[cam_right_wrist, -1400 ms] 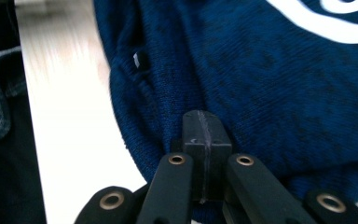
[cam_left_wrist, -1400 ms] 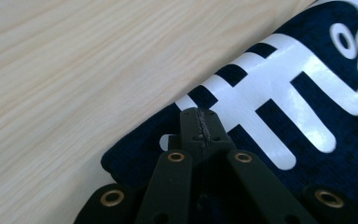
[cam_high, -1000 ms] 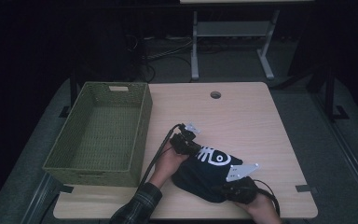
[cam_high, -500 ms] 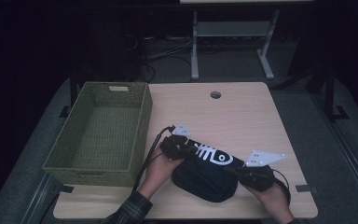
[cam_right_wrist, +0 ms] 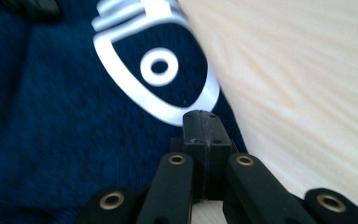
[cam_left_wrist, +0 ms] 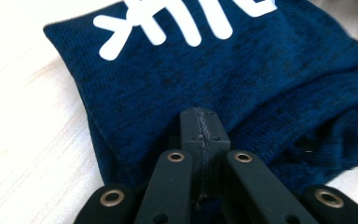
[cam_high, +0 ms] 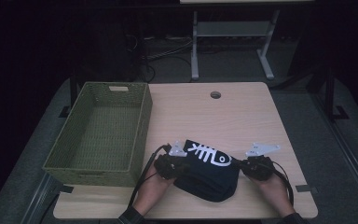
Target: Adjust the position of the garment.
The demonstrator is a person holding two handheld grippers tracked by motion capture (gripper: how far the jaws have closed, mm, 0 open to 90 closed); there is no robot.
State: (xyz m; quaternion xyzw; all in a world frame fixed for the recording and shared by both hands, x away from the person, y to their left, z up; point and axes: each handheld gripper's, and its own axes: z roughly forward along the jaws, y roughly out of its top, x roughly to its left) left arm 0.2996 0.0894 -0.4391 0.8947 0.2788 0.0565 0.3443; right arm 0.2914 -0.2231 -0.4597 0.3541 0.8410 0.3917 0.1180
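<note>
You've got a dark blue knit cloth, matt and slightly fuzzy, with a smooth white print on it. Table is pale wood-grain laminate, smooth, low sheen. Basket is green woven wicker, rough. Your left gripper and right gripper jaws are matt black plastic with brass-coloured rivets.

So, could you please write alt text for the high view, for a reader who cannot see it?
A person's two hands hold black grippers, the left gripper and the right gripper, at opposite ends of a folded dark blue garment with a white fish-skeleton print, lying on a light wooden table. An empty green woven basket stands at the table's left.
</note>
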